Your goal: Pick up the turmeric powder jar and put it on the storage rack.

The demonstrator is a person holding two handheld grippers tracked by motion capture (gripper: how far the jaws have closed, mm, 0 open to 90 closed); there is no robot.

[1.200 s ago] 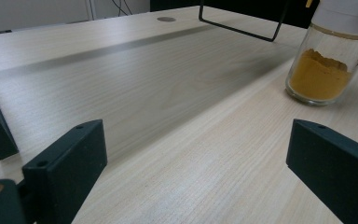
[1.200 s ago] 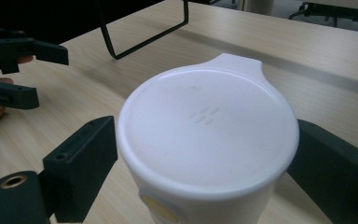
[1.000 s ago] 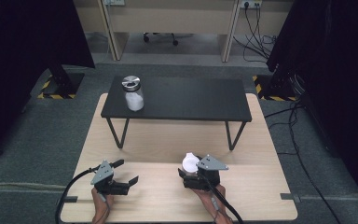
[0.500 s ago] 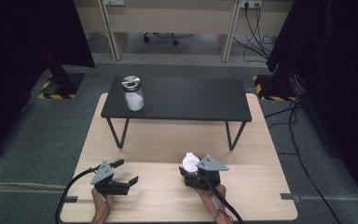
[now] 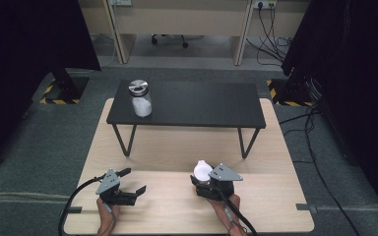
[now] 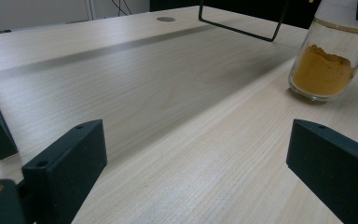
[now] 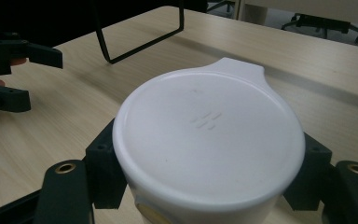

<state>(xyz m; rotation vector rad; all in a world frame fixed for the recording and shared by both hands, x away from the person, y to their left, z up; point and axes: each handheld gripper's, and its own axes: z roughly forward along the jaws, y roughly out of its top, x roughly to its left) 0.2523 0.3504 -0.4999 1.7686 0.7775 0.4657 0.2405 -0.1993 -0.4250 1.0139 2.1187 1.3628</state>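
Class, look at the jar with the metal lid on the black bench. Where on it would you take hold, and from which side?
Grip the jar around its glass body, below the metal lid, coming in level from the person's side. It stands upright near the bench's front left corner, with nothing beside it, so the open left tool could probably close across its round sides.

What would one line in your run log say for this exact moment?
left gripper: open, nothing between jaws | right gripper: shut on white-lidded jar of orange powder, on wooden table | second jar: on black bench
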